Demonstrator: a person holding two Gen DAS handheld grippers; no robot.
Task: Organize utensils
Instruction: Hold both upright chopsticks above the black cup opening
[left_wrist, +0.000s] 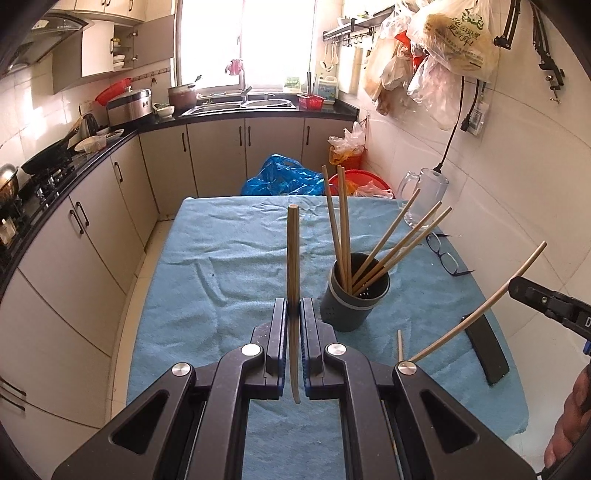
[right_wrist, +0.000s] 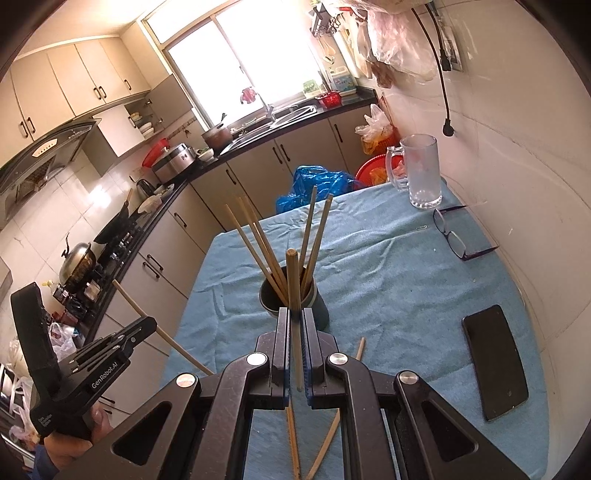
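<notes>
A cloth (right_wrist: 388, 280) covers the table. A holder (right_wrist: 317, 302) stands on it near the middle, with several chopsticks (left_wrist: 395, 247) leaning inside. At the far right corner stands a mug (right_wrist: 421, 170), and glasses (right_wrist: 452, 232) lie just in front of it. A phone (right_wrist: 495, 362) lies along the right edge, nearer than the holder. Loose chopsticks (right_wrist: 321, 450) lie on the cloth at the near edge. The left gripper (left_wrist: 294, 310) holds one chopstick (left_wrist: 293, 251) upright, left of the holder. The right gripper (right_wrist: 295, 317) holds another chopstick (right_wrist: 293, 280) just before the holder. Cabinets (left_wrist: 92, 221) run along the left, behind them a sink (left_wrist: 243, 103).
</notes>
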